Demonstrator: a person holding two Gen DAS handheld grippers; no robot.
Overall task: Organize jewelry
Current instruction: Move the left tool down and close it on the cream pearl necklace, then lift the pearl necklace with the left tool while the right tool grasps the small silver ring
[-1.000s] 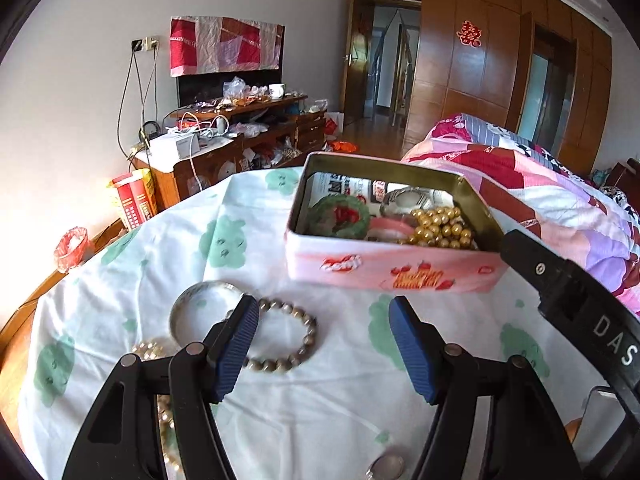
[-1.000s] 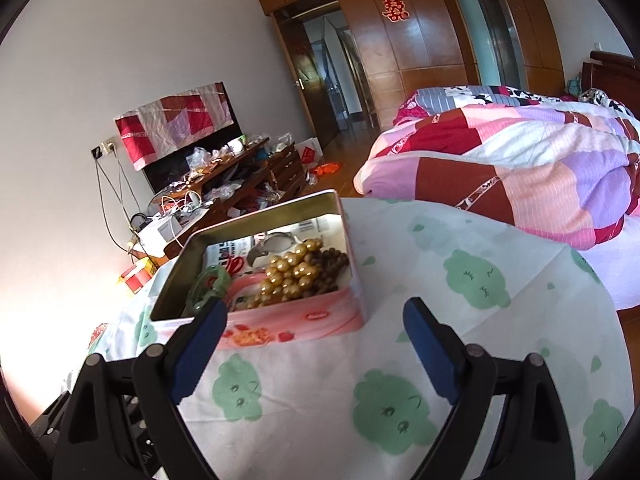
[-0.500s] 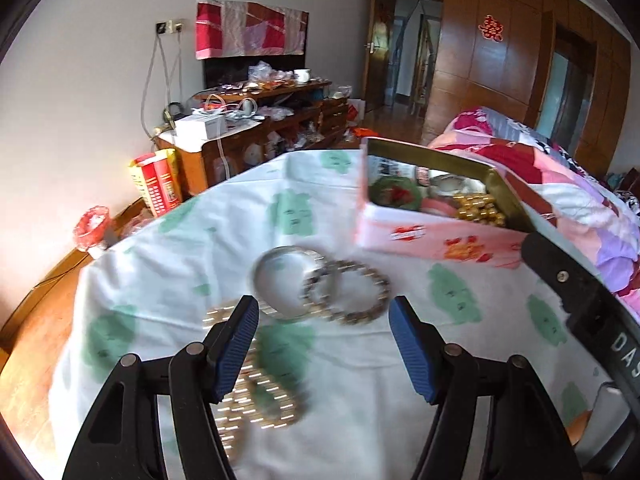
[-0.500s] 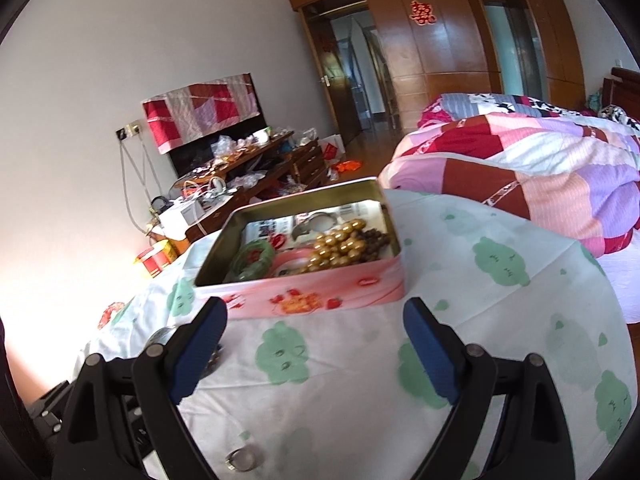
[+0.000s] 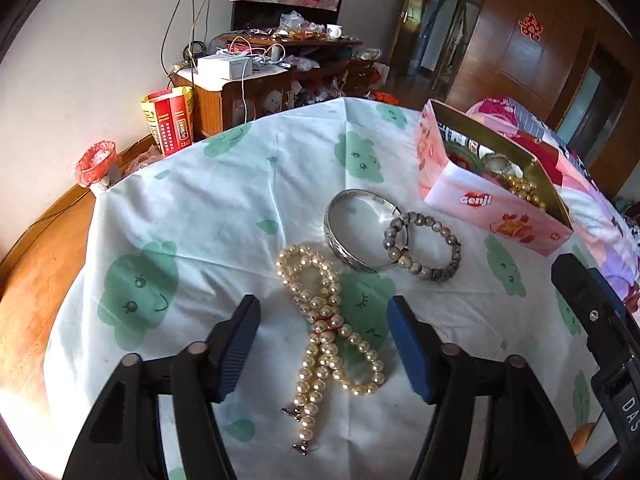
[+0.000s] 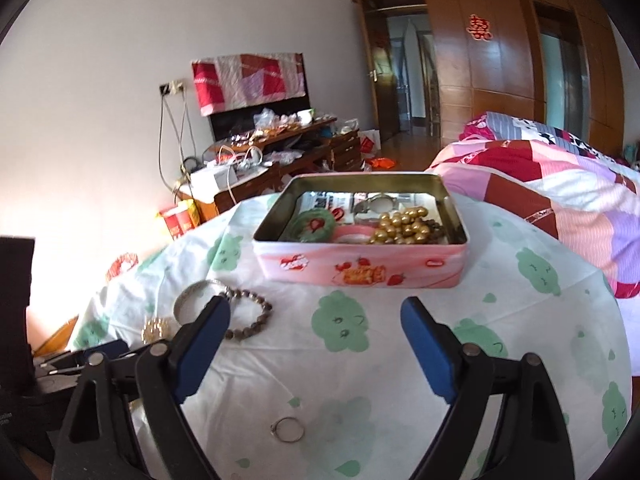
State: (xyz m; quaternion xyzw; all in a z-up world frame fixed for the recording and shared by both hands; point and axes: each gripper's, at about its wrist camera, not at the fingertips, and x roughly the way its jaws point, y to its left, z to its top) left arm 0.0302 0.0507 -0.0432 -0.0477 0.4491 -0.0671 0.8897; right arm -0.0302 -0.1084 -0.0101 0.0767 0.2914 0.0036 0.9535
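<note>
Closing, nothing yet pressed: left gripper (image 5: 322, 350) straddling the cream pearl bead necklace (image 5: 326, 322) on the bench, strand running six to twelve o'clock. Hovering wide apart, empty: right gripper (image 6: 316, 346), farther off.

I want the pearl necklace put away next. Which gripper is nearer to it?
Left. The left gripper straddles the pearl necklace, jaws closing, not touching. The right gripper hovers over bare cloth facing the tin.

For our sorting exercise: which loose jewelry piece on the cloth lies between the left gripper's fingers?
The pearl necklace; the silver bangle and grey bead bracelet lie farther off, toward the tin.
</note>
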